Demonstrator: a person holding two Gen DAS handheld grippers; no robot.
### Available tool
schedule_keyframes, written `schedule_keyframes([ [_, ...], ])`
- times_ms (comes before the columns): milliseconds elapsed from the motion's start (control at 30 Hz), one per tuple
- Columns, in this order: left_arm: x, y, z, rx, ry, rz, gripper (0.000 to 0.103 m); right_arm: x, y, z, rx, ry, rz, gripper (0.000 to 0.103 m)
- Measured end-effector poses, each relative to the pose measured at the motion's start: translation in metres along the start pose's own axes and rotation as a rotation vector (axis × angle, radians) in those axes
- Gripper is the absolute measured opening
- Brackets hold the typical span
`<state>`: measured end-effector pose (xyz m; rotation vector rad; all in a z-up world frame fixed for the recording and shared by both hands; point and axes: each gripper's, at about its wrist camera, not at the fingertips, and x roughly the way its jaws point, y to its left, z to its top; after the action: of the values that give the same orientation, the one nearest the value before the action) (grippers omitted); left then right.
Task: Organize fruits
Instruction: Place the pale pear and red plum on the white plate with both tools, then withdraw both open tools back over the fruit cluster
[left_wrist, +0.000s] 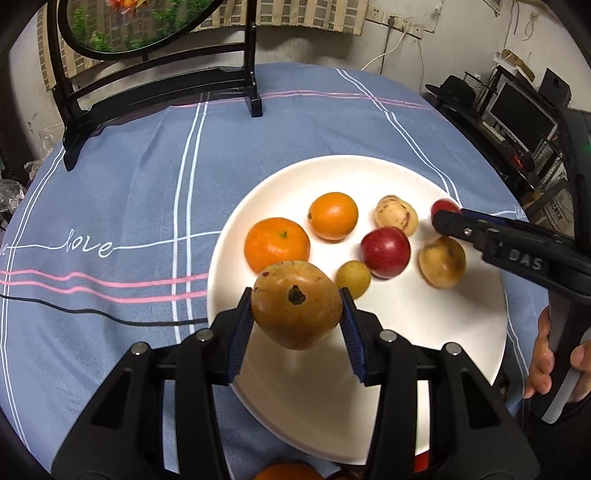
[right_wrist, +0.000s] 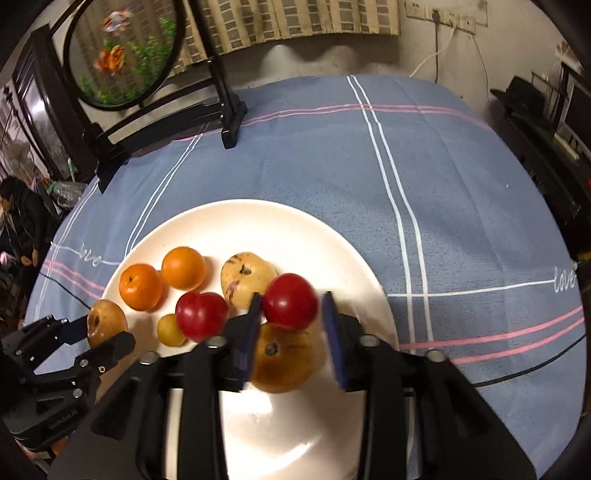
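A white plate on the blue tablecloth holds two oranges, a red plum, a small yellow fruit and two tan fruits. My left gripper is shut on a brown-tan fruit and holds it above the plate's left edge. My right gripper has a second red plum between its fingers; the right pad stands apart from it, over a tan fruit. The left gripper also shows in the right wrist view.
A black stand with a round fish picture sits at the table's far left. Another orange peeks below the plate's near rim. Shelves with electronics stand off the table's right. A person sits at the far left.
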<state>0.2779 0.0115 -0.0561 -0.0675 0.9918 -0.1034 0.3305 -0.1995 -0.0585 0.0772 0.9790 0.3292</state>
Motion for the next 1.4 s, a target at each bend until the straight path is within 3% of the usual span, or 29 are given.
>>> schedule_keyframes([
  [133, -0.016, 0.006, 0.002, -0.022, -0.025, -0.027, 0.048, -0.025, 0.005, -0.002, -0.008, -0.046, 0.012, 0.057],
  [200, -0.035, 0.011, -0.001, -0.038, -0.062, -0.050, 0.071, -0.045, 0.010, -0.009, -0.021, -0.063, 0.022, 0.057],
  [300, -0.064, 0.012, -0.011, -0.032, -0.106, -0.092, 0.078, -0.070, 0.015, -0.025, -0.029, -0.076, 0.038, 0.057],
  [467, -0.113, 0.012, -0.045, -0.028, -0.181, -0.083, 0.078, -0.121, 0.023, -0.082, -0.049, -0.099, 0.061, 0.057],
  [567, -0.142, 0.009, -0.082, -0.020, -0.226, -0.098, 0.080, -0.148, 0.027, -0.131, -0.060, -0.129, 0.053, 0.058],
  [700, -0.162, 0.001, -0.134, -0.011, -0.292, -0.071, 0.083, -0.161, 0.035, -0.185, -0.066, -0.132, 0.028, 0.058],
  [833, -0.163, -0.002, -0.169, -0.017, -0.278, -0.069, 0.083, -0.159, 0.045, -0.213, -0.085, -0.098, 0.020, 0.058],
  [1033, -0.165, 0.011, -0.193, -0.038, -0.249, -0.057, 0.083, -0.153, 0.050, -0.224, -0.090, -0.088, 0.012, 0.058],
  [1400, -0.152, 0.017, -0.196, -0.054, -0.209, -0.056, 0.084, -0.130, 0.044, -0.216, -0.077, -0.091, -0.030, 0.058],
])
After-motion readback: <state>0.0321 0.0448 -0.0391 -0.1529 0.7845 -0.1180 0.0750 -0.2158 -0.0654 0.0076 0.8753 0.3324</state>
